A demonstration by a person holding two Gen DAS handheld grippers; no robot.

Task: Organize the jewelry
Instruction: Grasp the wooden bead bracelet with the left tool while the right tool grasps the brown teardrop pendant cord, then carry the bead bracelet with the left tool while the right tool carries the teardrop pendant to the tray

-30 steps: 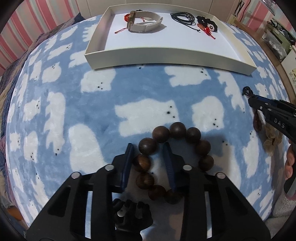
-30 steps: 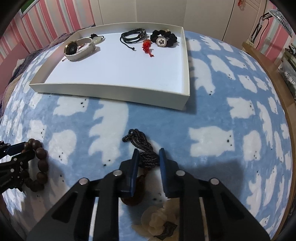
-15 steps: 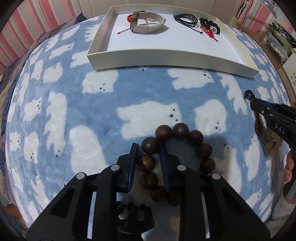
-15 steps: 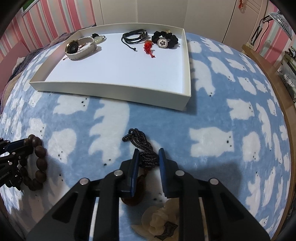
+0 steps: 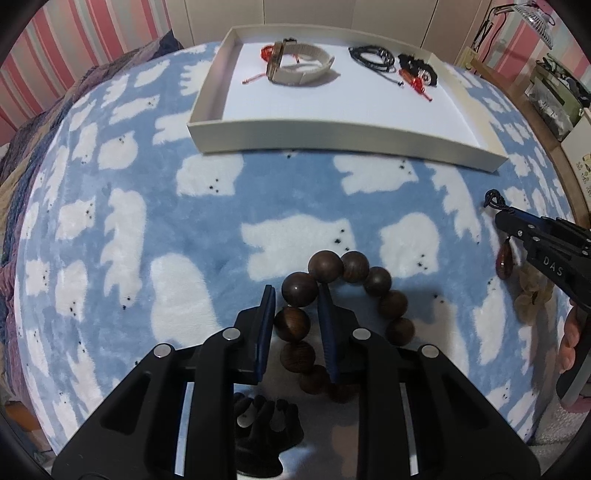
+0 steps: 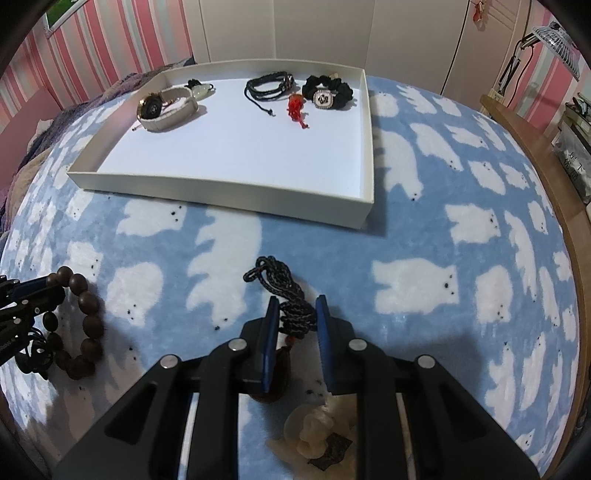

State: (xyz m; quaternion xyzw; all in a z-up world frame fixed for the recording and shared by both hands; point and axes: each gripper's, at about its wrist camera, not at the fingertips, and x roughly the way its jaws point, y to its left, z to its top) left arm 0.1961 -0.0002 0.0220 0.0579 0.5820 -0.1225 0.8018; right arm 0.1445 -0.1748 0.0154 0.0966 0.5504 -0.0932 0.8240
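Between the blue pads of the left gripper sits one side of a dark wooden bead bracelet, the pads pinching its beads while the rest of the loop curves out to the right over the blue fleece blanket printed with white bears. Off to the right on the same blanket, the right gripper is clamped on the black braided cord of a pendant necklace; the cord's looped end lies on the fleece just ahead of the pads, and a dark reddish bead and a pale carved pendant lie below the jaws, close to the camera. From the left wrist view, part of a person's hand shows at the right edge, beside that gripper's black body. Farther up the blanket, well apart from both grippers, stands a shallow white tray. Along its far side lie a beige-strapped wristwatch, a small pale charm on a black cord just behind it, a coiled black cord bracelet, a red tassel charm and a black scrunchie with a square rhinestone ornament. Pink striped walls and white cabinet doors rise behind the bed.
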